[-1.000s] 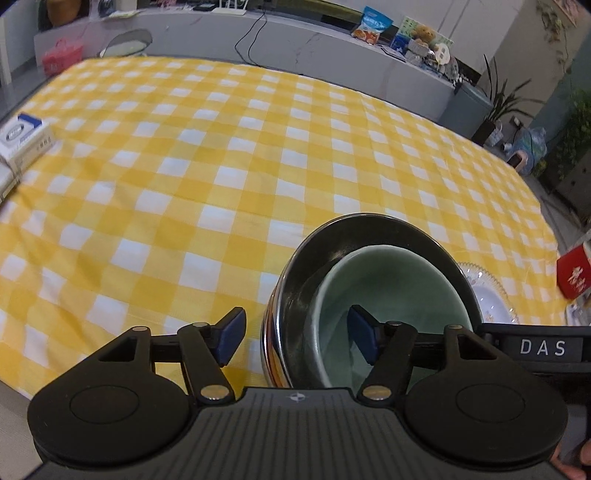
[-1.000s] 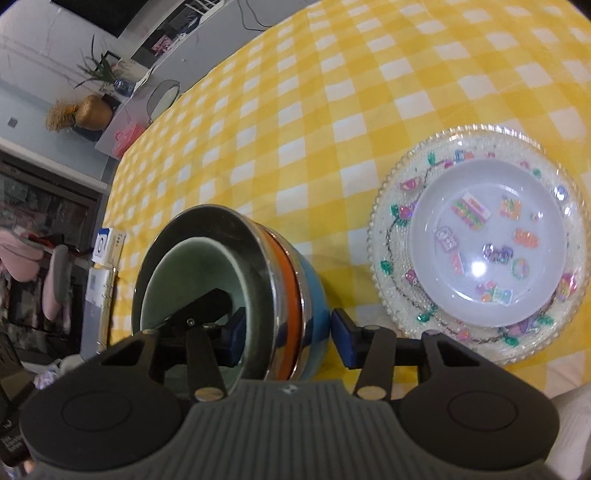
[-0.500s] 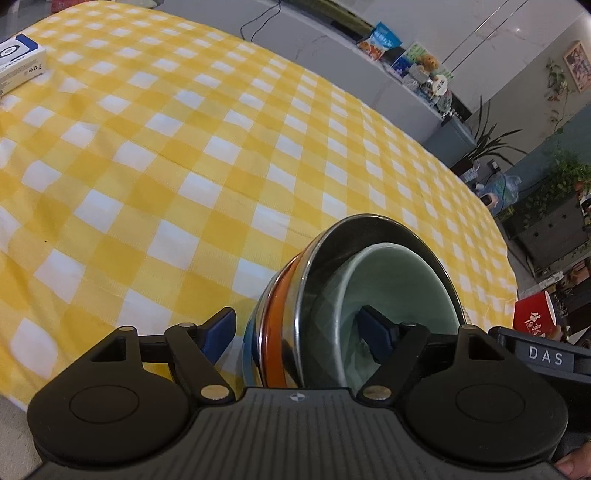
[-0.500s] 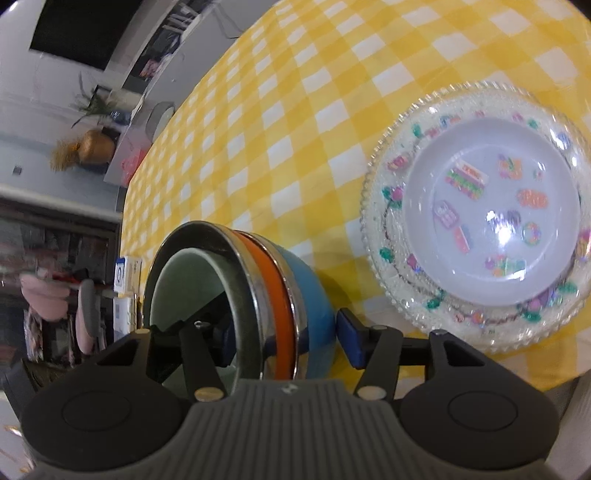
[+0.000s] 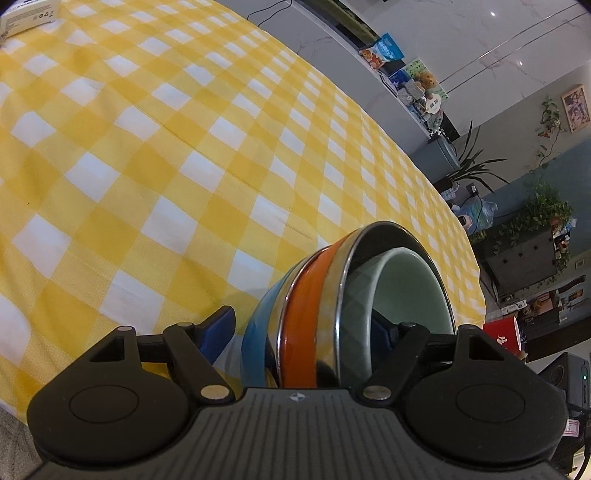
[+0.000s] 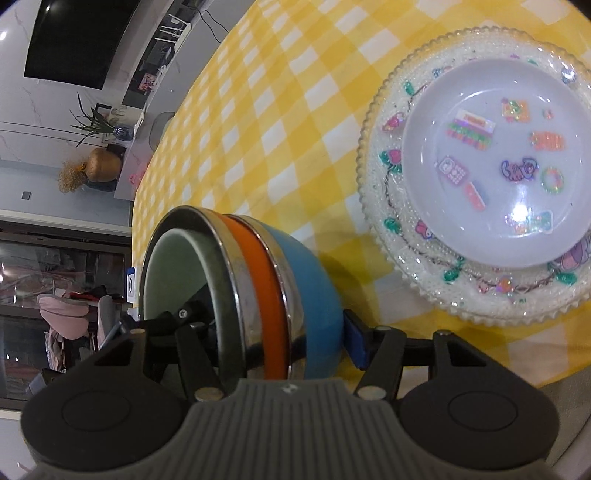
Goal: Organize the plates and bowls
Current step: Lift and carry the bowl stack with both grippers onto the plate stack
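Observation:
A nested stack of bowls [image 5: 317, 314] shows blue, orange and steel walls with a pale green bowl [image 5: 406, 291] innermost. It is lifted and tipped over the yellow checked tablecloth [image 5: 147, 155]. My left gripper [image 5: 306, 326] straddles its near rim, one finger outside the blue wall, one inside the green bowl. My right gripper [image 6: 273, 328] straddles the opposite rim of the stack [image 6: 258, 280] the same way. A white plate with stickers [image 6: 487, 166] sits on a beaded glass plate [image 6: 380, 206] to the right of the stack.
A white box [image 5: 29, 14] lies at the far left of the table. A red cup [image 5: 504, 332] stands past the table's right edge. A counter with snacks [image 5: 399, 70] runs behind the table.
The stack of bowls has risen and tipped further onto its side, so the blue and orange outer walls now show. Both grippers have tilted with it.

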Motion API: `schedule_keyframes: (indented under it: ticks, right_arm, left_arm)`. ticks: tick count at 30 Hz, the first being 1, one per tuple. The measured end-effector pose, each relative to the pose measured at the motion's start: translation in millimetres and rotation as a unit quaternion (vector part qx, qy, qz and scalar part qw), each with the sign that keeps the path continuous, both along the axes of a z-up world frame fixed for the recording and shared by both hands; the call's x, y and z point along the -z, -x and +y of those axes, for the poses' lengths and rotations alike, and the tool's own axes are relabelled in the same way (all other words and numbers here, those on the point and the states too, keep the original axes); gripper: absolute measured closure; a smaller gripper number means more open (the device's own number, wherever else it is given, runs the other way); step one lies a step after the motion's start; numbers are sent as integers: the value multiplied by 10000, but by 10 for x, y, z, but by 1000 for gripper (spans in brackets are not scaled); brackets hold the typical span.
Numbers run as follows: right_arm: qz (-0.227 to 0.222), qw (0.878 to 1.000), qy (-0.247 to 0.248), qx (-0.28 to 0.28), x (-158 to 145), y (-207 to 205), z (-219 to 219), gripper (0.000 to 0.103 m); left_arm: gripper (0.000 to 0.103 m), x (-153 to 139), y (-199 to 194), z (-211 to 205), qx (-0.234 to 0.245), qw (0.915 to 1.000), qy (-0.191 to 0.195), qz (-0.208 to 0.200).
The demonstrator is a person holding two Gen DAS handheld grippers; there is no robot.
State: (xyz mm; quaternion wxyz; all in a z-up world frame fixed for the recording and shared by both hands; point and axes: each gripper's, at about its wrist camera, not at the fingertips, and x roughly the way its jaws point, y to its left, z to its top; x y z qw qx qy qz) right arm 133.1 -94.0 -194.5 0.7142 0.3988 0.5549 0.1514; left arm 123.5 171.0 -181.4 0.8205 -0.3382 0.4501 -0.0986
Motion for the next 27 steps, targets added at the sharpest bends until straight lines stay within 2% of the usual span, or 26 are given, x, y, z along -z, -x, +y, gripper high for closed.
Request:
schedule_keyframes:
  ticks: [3, 5, 15, 19, 23, 25, 27]
  right_arm:
    - [-66, 10000, -22, 26, 4, 30, -13, 46]
    - [-107, 9999, -17, 5, -1, 38, -17, 46]
    - [-513, 9977, 127, -422, -18, 76, -9, 46]
    - [-686, 9941, 516, -658, -171, 87, 94, 44]
    - [-1240, 9789, 1348, -902, -427, 105, 201, 43]
    - [-1272, 9783, 1395, -858, -448, 75, 197, 43]
    - [-1091, 9827, 1258, -803, -349, 7, 164, 43]
  left_arm:
    - [18, 5, 4, -13, 44, 10000, 3, -17]
    - [24, 41, 2, -8, 93, 9996, 260, 10]
    - [26, 40, 11, -33, 217, 9995, 187, -107]
    - [25, 48, 0, -23, 293, 9993, 201, -96]
    - [23, 55, -23, -22, 296, 9993, 214, -18]
    - [22, 47, -14, -27, 269, 9995, 189, -16]
    - [22, 58, -14, -14, 226, 9994, 254, 14]
